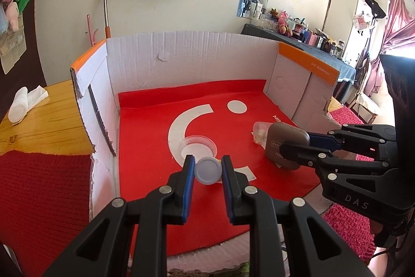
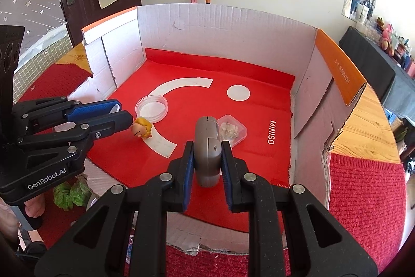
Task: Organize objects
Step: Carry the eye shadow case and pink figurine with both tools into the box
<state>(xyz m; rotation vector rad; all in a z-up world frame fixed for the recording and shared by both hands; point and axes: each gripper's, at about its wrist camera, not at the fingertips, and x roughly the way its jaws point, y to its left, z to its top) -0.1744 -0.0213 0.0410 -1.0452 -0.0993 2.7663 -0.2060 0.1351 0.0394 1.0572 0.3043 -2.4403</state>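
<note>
Left tongs (image 1: 207, 170) clenched on round lid (image 1: 208, 170), right tongs (image 2: 207, 162) on grey case (image 2: 207, 155), frame centre; edge grips, either may slip

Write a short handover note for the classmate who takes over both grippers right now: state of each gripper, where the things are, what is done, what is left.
Left gripper: shut on a small round grey lid, held above the red mat.
Right gripper: shut on a taupe hinged case, held edge-up above the mat.
In the cardboard box: clear round dish, clear square container, and a small yellow-haired figure beside the left gripper's tip.
Done: both items gripped.
Left: set down lid and case; the pictures show no target spot.
</note>
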